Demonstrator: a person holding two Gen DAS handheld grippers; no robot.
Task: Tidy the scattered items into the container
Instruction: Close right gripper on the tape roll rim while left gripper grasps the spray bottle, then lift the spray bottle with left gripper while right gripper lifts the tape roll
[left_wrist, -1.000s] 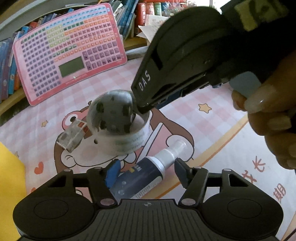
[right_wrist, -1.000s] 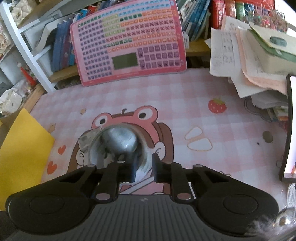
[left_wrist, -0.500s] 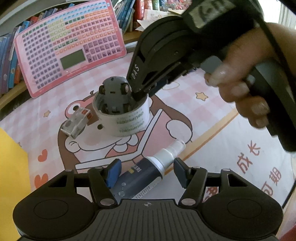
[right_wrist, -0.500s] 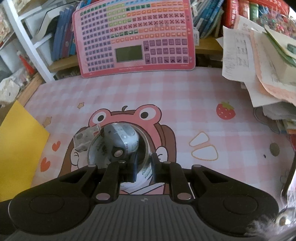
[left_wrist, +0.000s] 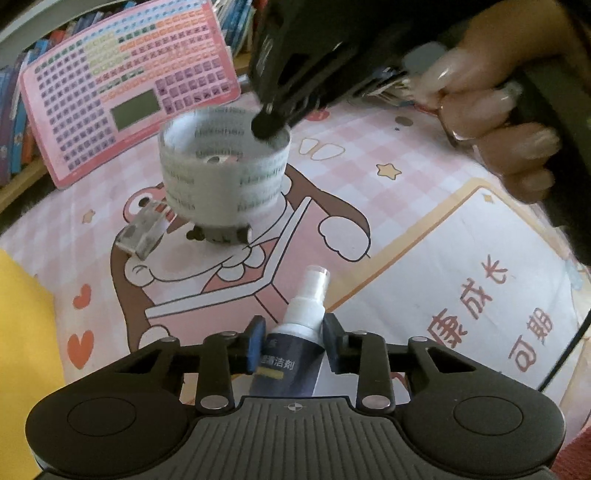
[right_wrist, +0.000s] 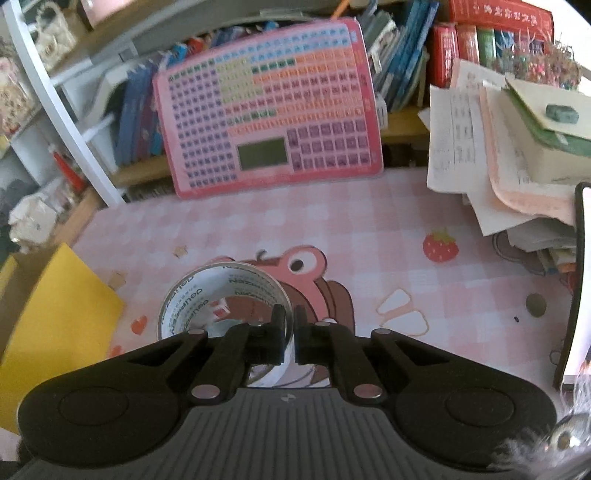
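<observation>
**Tape roll lifted, spray bottle gripped**

The right tongs (right_wrist: 290, 334) pinch the wall of the tape roll (left_wrist: 225, 173), held blurred above the bench (left_wrist: 424, 236). A dark object (left_wrist: 221, 233) beneath it is mostly hidden. The left tongs (left_wrist: 291, 343) clamp the spray bottle (left_wrist: 295, 343), its base cut off. A small clear box (left_wrist: 144, 232) lies beside the roll.

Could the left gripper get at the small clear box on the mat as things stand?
Probably not yet: the left gripper is closed on the spray bottle, so its jaws are full. The clear box itself lies uncovered on the mat, beside the tape roll that the right gripper holds up.
</observation>
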